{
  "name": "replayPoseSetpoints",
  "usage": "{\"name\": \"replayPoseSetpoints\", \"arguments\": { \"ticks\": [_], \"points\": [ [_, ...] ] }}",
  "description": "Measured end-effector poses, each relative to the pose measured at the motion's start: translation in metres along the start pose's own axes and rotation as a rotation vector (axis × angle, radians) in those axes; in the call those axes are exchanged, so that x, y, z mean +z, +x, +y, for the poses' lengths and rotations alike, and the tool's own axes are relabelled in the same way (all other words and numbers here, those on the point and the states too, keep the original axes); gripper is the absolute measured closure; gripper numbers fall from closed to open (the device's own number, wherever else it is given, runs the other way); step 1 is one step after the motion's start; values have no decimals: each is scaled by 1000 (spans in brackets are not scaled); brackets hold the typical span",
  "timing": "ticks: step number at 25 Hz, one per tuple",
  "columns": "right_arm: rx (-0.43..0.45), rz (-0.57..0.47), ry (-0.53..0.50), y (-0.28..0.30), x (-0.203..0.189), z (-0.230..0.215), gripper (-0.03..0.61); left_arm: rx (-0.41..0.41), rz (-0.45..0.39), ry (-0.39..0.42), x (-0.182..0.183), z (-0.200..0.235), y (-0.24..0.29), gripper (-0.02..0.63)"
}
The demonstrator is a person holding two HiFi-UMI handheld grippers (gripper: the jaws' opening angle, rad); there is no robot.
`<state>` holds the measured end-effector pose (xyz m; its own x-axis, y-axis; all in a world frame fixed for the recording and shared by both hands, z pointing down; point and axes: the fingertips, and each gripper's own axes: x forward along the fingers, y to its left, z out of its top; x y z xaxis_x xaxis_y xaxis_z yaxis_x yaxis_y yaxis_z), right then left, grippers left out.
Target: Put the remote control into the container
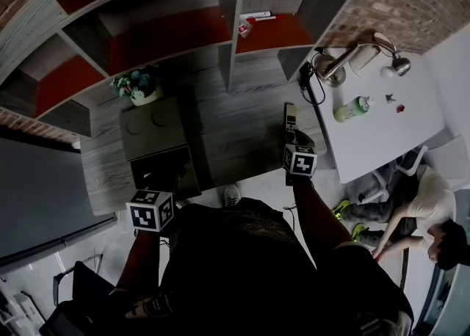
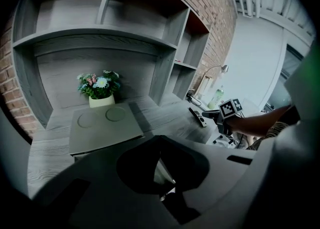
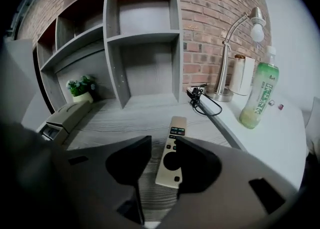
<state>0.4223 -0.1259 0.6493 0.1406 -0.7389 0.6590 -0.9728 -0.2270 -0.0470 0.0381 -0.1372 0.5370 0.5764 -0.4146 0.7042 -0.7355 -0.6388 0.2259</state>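
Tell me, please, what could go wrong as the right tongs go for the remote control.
The remote control lies nearer one jaw of the open right tongs, so closing may nudge or twist it rather than grip it. It is thin and flat on the desk, so it could slip when lifted.

Remote point(image 3: 171, 153) flat on the desk point(image 3: 135, 118), between the fingers point(image 3: 200, 160) of the right gripper point(image 3: 162, 140). Bottle point(image 3: 260, 90) right of them; box point(image 3: 67, 115) far left, plant point(image 3: 80, 87) behind it.

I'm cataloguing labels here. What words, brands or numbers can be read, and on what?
No text reads clearly.
Bottle: label print too blurred to read.
Remote control: button markings too small to read.
Small box on the shelf: too small to read.
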Motion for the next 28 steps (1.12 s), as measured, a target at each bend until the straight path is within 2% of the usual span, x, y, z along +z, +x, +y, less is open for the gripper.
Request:
{"name": "replayPoseSetpoints", "arguments": {
  "ticks": [7, 14, 23, 28],
  "points": [
    [-40, 111, 9, 39, -12, -27, 367, 61, 4, -43, -3, 5, -6, 606],
    [-54, 185, 17, 58, -19, -31, 356, 102, -10, -74, -1, 11, -9, 607],
    [-25, 189, -20, 57, -22, -26, 360, 114, -25, -82, 1, 12, -14, 607],
    [49, 140, -34, 39, -15, -3, 362, 116, -27, -94, -4, 18, -18, 607]
  ]
}}
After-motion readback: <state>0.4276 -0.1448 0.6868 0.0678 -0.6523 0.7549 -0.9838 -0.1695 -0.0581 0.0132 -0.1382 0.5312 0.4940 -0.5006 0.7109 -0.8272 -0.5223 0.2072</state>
